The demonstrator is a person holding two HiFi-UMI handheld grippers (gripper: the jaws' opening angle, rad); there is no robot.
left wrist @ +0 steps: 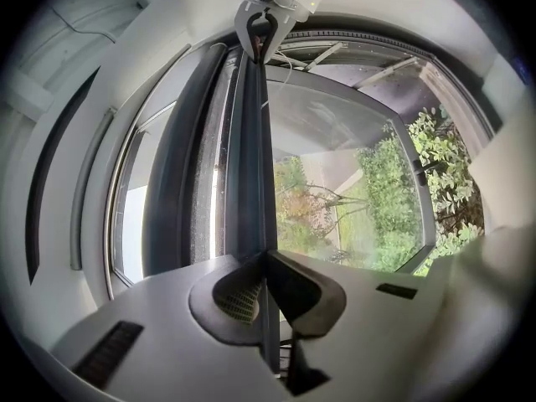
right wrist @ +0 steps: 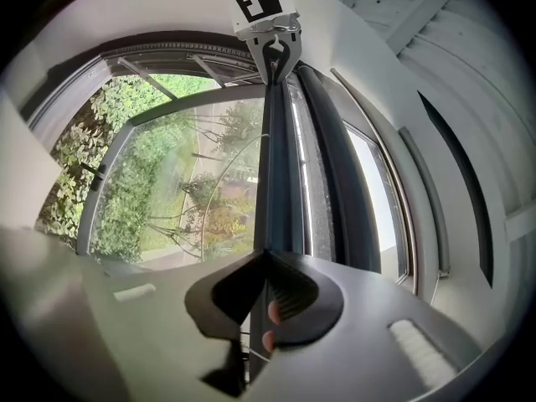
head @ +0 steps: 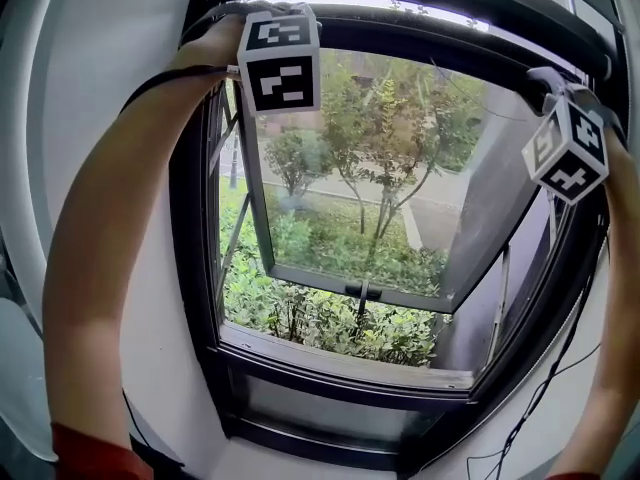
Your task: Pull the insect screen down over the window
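Clamping the insect screen's dark pull bar (left wrist: 251, 166) from both sides, the left gripper (left wrist: 266, 262) and the right gripper (right wrist: 266, 262) each have their jaws pressed together on the thin rail, which runs straight away from each camera toward the other gripper at the top of the frame. In the head view the bar (head: 430, 38) sits along the upper edge of the window (head: 190, 268), near the top of the frame, so most of the opening is not yet covered. The out-swung glass sash (head: 350, 188) and the shrubs (head: 320, 318) show through below. The bar looks stiff and light, but the mesh behind it is probably thin and easily torn. The rail itself is therefore the place to hold. Grips spaced toward its two ends, as now, should keep it level and stop it binding in the frame.
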